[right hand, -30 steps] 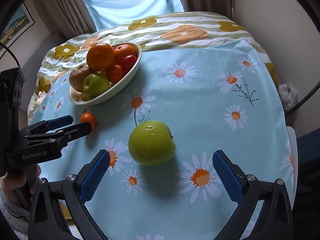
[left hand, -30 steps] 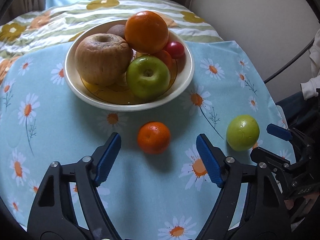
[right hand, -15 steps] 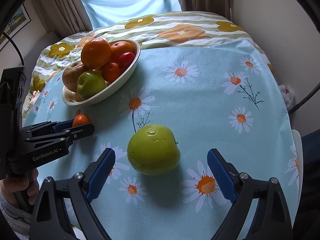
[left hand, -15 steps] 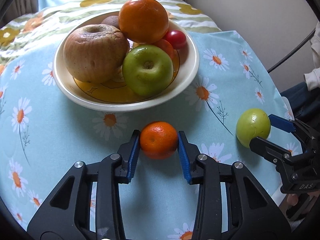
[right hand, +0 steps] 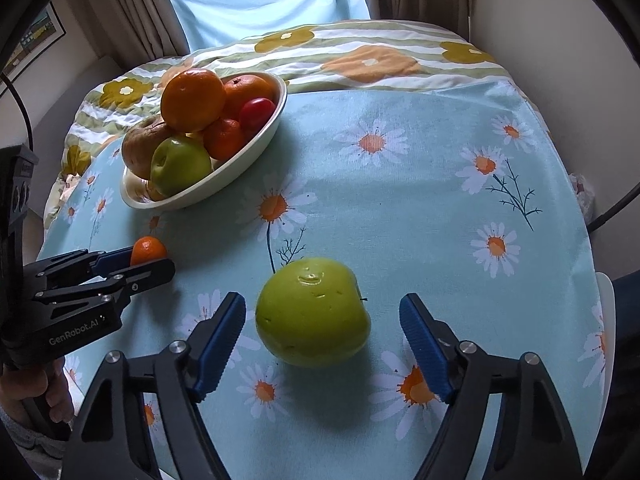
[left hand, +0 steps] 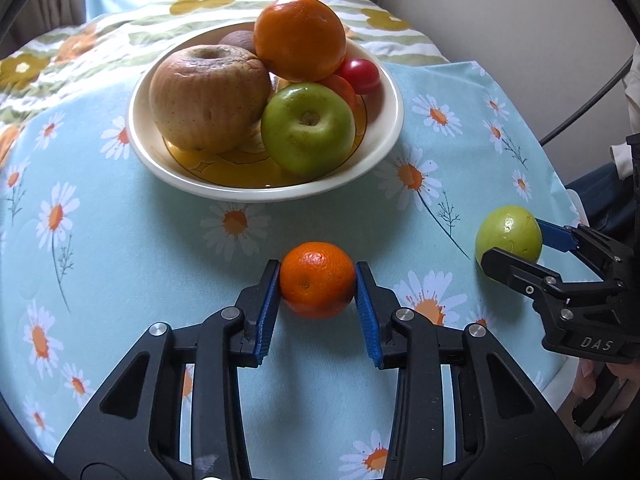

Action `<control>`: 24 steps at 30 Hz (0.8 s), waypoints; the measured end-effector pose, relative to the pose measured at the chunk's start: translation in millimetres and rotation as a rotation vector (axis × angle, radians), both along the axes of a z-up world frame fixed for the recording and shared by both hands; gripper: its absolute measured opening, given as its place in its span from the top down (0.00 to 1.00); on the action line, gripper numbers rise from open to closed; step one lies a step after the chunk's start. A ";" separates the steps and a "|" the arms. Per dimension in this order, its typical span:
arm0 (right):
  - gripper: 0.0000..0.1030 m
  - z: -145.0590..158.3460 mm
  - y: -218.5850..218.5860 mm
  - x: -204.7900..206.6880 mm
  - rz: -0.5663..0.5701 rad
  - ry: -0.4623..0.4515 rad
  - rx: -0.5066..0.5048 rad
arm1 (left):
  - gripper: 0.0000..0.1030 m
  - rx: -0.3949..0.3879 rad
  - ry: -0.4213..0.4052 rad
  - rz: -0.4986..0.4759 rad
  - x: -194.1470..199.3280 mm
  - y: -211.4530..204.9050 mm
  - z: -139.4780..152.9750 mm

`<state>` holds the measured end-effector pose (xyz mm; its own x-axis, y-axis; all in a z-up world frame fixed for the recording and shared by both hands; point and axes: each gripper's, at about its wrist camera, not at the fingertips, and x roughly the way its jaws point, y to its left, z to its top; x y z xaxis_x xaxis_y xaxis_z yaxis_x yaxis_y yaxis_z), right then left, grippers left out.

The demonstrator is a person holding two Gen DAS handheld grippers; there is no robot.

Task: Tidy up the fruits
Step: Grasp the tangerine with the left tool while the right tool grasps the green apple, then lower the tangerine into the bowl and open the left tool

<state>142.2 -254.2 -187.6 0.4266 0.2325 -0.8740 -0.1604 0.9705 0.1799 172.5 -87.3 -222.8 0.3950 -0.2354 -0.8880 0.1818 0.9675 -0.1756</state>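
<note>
Left gripper (left hand: 317, 292) is clamped on the mandarin (left hand: 317, 279), low centre of the left wrist view, both blue pads pressed flat against its sides and the fruit apparently resting on the daisy-print tablecloth (left hand: 120, 248). Over in the right wrist view, the right gripper (right hand: 322, 330) has its jaws closing around the loose green apple (right hand: 312, 312), which sits between them at the bottom centre of the frame; there is a clear gap on the right side and a thin one on the left, so no contact yet. Beyond both tools, toward the upper left of the right wrist view and the top centre of the left one, stands the cream bowl (left hand: 384, 80), already piled with a big orange (left hand: 300, 38), a wrinkled brownish apple (left hand: 208, 100), a second green apple (left hand: 308, 132), a small red fruit (left hand: 362, 76), a smaller orange fruit wedged among them, and a dark brown fruit only partly visible at the back. My read: both loose fruits are bound for that bowl. To do this well, the right jaws should meet the apple across its widest part, centred, so it does not squirt forward off the cloth. The mandarin looks soft, so only a gentle squeeze. The bowl is crowded; the free pocket seems to be the front yellow floor, so lift high over the rim and set down low rather than dropping, or the stacked orange may roll.
</note>
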 end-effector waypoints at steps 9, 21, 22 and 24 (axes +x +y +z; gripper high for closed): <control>0.49 -3.0 7.0 0.2 0.062 0.014 -0.005 | 0.60 0.013 -0.030 0.053 -13.1 9.0 17.4; 0.49 31.6 6.3 -6.2 0.145 -0.029 0.009 | 0.60 0.023 -0.092 0.133 -34.6 16.7 62.6; 0.49 35.6 6.9 -6.2 0.155 -0.032 0.012 | 0.60 0.027 -0.098 0.136 -35.4 16.0 67.0; 0.49 44.1 7.5 -5.6 0.173 -0.038 0.018 | 0.60 0.036 -0.116 0.142 -37.0 15.3 77.4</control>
<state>136.6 -246.7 -143.5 0.4116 0.3205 -0.8531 -0.3321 0.9245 0.1871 135.5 -72.0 -145.4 0.5225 -0.1391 -0.8412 0.0604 0.9902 -0.1262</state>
